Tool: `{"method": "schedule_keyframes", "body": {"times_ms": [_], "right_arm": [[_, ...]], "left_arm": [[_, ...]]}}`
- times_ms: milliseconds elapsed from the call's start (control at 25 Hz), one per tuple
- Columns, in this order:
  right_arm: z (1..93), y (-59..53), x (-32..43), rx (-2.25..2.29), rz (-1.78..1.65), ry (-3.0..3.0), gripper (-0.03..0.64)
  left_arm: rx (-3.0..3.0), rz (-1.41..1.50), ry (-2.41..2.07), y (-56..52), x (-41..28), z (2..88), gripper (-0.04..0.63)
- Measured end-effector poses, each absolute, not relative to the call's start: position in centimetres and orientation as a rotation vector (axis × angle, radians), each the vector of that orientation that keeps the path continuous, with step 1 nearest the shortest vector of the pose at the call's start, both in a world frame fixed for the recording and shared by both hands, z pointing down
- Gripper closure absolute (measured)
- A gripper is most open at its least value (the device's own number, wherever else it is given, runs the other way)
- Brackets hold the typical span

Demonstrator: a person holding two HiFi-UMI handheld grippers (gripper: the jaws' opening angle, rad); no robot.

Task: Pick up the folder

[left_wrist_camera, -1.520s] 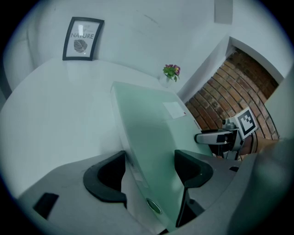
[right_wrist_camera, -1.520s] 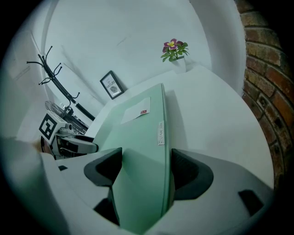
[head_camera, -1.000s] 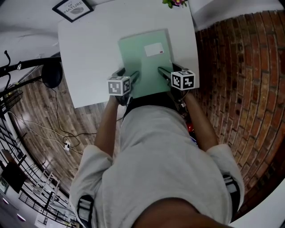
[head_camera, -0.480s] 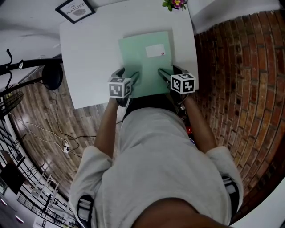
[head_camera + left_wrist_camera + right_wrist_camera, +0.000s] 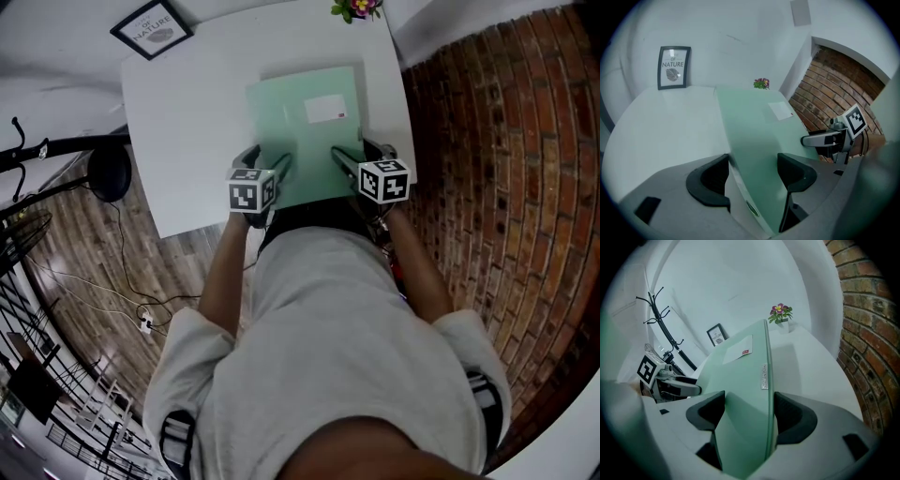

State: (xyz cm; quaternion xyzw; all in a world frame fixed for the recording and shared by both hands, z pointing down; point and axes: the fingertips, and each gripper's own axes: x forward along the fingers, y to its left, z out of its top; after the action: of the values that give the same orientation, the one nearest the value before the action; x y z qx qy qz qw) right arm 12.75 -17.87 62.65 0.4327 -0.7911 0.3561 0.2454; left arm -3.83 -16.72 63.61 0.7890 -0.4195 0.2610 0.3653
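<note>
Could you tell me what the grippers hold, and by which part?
The folder has its near corners between the jaws of the left gripper and right gripper; clamping cannot be told.

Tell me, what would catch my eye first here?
A pale green folder lies on a white table, near the person's edge. The left gripper and right gripper, each topped by a black-and-white marker cube, have the folder's two sides between their parted jaws. A red brick wall runs along the right.
</note>
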Motion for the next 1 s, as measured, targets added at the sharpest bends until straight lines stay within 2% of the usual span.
{"method": "schedule_keyframes", "body": {"times_ms": [640, 1000], "right_arm": [[58.3, -19.7, 12.3, 1.231, 0.844, -2.276, 0.29], [59.2, -19.3, 11.6, 1.119, 0.802, -2.277, 0.291]], "left_arm": [[2.122, 0.581, -1.208, -18.7, -4.4, 59.0, 0.256], [2.029, 0.559, -1.263, -17.0, -4.9, 60.3, 0.256]]}}
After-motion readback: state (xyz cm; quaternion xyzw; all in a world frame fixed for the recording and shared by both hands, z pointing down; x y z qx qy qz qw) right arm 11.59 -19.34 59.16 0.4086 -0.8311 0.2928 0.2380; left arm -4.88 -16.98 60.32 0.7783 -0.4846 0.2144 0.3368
